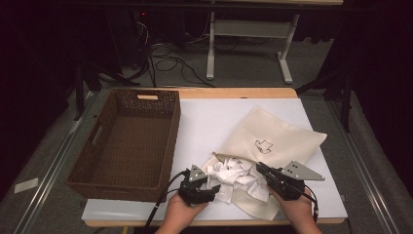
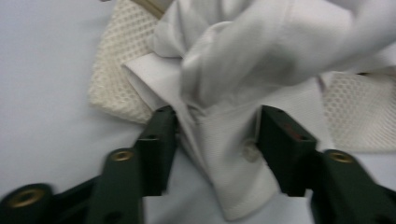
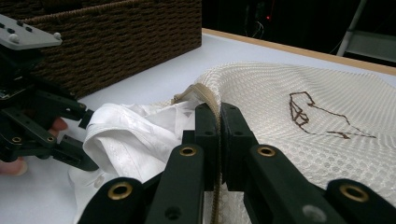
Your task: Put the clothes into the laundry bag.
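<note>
While the wicker basket [image 1: 127,141] sits at the table's left with its near wall close to the front edge, its inside is shadowed and hard to read. Just right of it, the left gripper [image 1: 210,187] straddles a cuff of the white shirt [image 1: 234,176]; in the left gripper view the jaws stand on either side of the fabric, and whether the pads actually press it I cannot tell. The shirt lies crumpled at the mouth of the mesh laundry bag [image 1: 272,141], part of it hidden inside. The right gripper [image 1: 259,168] is clenched on the bag's rim band, lifting it. White tabletop [image 1: 209,119] lies bare behind the bag, with a narrower strip to its right.
</note>
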`<state>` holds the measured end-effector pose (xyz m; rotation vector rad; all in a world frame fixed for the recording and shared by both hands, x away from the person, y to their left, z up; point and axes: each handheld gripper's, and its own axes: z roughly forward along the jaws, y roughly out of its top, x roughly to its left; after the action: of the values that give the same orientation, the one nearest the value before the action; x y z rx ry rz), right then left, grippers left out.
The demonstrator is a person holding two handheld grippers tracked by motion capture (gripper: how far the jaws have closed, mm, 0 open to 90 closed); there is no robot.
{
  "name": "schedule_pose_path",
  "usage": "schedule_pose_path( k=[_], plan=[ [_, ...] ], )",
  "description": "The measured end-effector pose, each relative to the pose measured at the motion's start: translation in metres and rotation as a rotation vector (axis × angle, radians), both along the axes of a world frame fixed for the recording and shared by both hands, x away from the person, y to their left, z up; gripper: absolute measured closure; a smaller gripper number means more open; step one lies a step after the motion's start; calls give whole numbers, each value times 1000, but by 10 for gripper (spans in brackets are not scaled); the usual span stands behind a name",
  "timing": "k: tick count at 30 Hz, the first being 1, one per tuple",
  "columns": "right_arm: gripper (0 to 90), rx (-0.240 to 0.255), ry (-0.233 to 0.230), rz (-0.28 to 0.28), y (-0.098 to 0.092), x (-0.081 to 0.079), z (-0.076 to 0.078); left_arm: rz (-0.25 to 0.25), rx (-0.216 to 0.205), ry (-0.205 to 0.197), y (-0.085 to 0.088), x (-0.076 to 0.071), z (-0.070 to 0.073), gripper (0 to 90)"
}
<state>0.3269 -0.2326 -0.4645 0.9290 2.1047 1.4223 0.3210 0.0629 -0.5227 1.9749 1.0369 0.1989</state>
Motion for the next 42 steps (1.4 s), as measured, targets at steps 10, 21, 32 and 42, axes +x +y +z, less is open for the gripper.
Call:
schedule_pose_path(
  k=[10,21,32,42],
  plan=[
    [885,-3,-3,1,0,0,-1,-56,-20,-55,-6,-10,5,801],
    [886,-2,-5,2,1,0,-1,-87,-67,-77,-9,-15,12,820],
    [889,-7,-23,14,5,-1,0,-103,-133,-90,-15,-21,19,827],
    [889,16,-40,47,14,-7,7,-87,-176,-137,-7,-24,34,829]
  ],
)
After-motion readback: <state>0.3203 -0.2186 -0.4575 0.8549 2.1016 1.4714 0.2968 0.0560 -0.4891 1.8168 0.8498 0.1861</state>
